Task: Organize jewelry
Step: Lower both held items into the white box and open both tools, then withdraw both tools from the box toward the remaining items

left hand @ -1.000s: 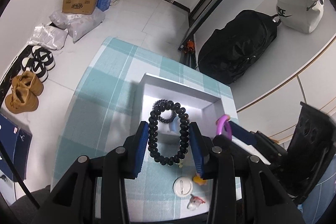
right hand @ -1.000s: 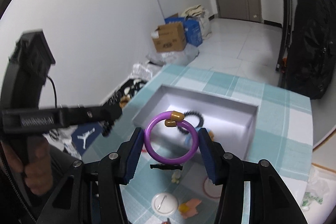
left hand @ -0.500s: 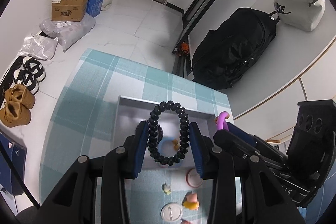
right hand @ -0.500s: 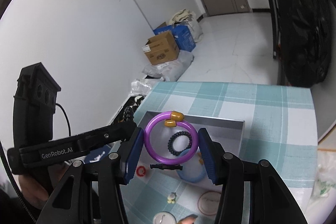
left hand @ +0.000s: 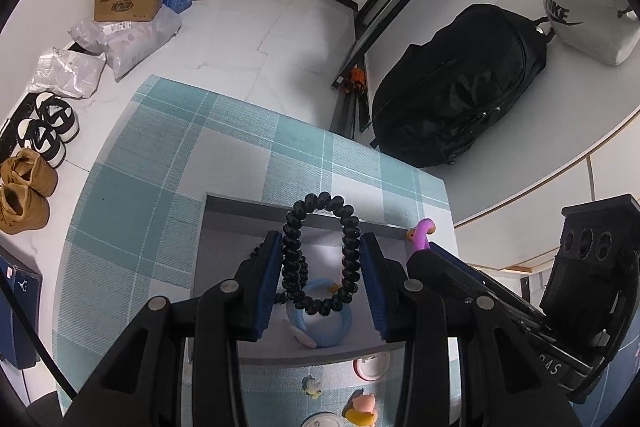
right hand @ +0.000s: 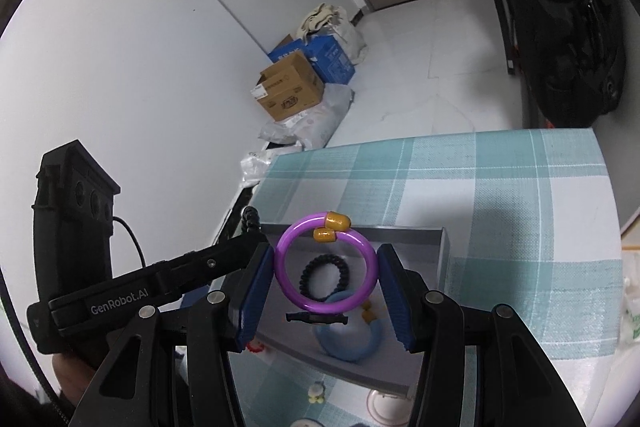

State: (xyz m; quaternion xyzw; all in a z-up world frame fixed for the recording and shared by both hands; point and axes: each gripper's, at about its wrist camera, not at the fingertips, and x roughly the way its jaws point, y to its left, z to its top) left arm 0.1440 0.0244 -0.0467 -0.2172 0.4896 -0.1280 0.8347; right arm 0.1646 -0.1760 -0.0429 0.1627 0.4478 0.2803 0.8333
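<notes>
Above the shallow grey rectangular tray [left hand: 256, 205] on the teal-checked tabletop [left hand: 132, 211], the left hand-held gripper [left hand: 319, 267] clamps a black beaded bracelet [left hand: 318, 259]. The right hand-held gripper [right hand: 326, 277] pinches a purple plastic bangle with gold end caps [right hand: 326, 265] over the same tray, where a black coiled band [right hand: 324, 277] and a light-blue ring [right hand: 348, 341] lie.

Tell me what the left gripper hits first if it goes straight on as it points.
Probably the grey tray: the left gripper, shut on the black bracelet, points down into it, toward the blue ring; depth is unclear.
</notes>
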